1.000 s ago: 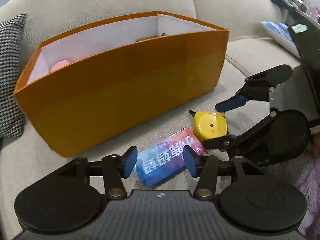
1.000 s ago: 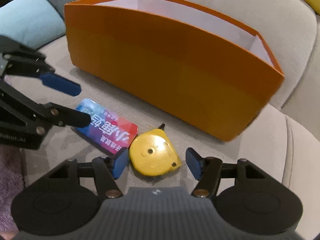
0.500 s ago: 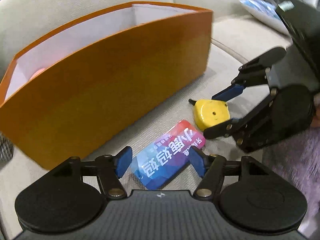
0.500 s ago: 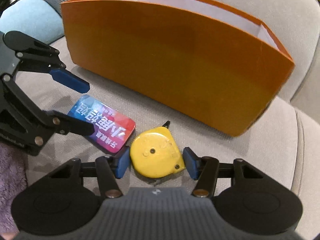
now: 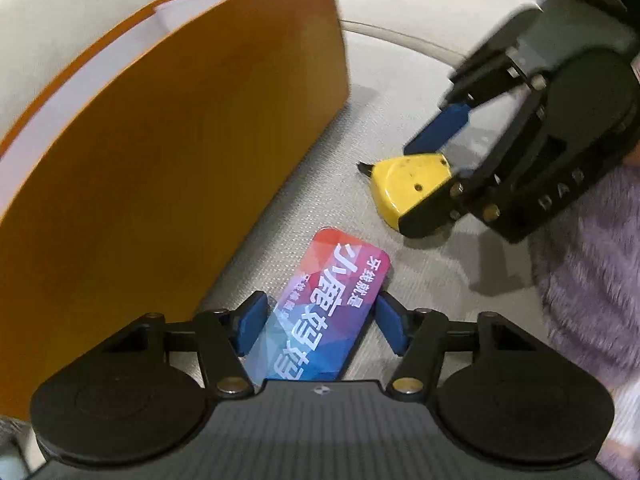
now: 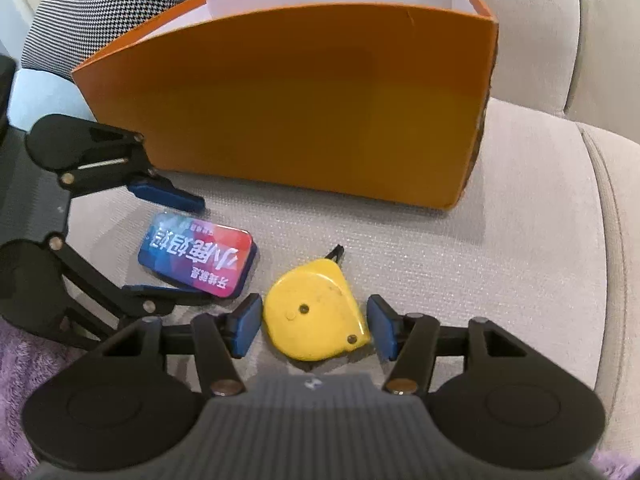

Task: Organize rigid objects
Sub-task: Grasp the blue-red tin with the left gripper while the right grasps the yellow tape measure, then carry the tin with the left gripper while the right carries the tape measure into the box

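Sofa cushion (image 6: 460, 240) now: both claws dropped in since a second ago. Left claw (image 5: 316, 326) closing around the colourful tin (image 5: 320, 300), right claw (image 6: 314, 332) open, straddling the yellow tape measure (image 6: 316, 312); neither's gripped, orange box (image 6: 300, 92) next I'd guess.

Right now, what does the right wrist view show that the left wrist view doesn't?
Only the right wrist view: a houndstooth cushion behind the orange box, and both far corners of the box's rim. Only the left wrist view: a purple fuzzy sleeve behind the right gripper. Both: the box, the colourful tin between the closing left gripper's fingers, and the yellow tape measure between the right gripper's.
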Demonstrator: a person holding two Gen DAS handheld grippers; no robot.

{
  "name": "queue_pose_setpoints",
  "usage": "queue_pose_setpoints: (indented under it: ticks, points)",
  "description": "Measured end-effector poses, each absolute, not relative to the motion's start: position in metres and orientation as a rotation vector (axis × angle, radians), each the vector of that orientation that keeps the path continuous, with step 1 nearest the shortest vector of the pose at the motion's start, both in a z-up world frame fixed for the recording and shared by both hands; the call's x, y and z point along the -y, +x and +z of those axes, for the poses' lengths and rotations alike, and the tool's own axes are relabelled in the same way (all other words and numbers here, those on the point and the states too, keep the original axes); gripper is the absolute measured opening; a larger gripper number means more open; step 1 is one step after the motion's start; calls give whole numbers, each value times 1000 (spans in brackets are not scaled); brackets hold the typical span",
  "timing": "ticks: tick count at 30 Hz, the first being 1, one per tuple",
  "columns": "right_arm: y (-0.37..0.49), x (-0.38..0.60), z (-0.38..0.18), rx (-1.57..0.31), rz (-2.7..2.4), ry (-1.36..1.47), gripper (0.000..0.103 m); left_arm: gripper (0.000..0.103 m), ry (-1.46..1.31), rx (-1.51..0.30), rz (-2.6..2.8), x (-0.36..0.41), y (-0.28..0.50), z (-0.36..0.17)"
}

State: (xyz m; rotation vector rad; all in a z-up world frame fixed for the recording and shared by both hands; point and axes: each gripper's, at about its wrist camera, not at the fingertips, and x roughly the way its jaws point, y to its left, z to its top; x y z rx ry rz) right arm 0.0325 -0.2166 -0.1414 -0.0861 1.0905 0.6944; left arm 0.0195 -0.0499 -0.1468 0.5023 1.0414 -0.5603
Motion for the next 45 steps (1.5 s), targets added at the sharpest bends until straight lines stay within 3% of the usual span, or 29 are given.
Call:
queue_pose_setpoints:
  ticks: [10, 17, 26, 36, 45]
  points:
    - [21, 210, -140, -1051, 692, -151, 61, 61, 184, -1126, -305, 29, 20, -143]
    - [12, 200, -140, -1043, 693, -179, 61, 61, 179, -1120, -272, 31, 24, -145]
    - [8, 192, -147, -1029, 692, -231, 56, 54, 88, -1061, -190, 30, 10, -139]
    - [1, 196, -133, -965, 690, -186, 56, 53, -132, -951, -115, 8, -12, -98]
    - [-4, 204, -77, -819, 717, -131, 56, 53, -172, -814, -120, -3, -18, -36]
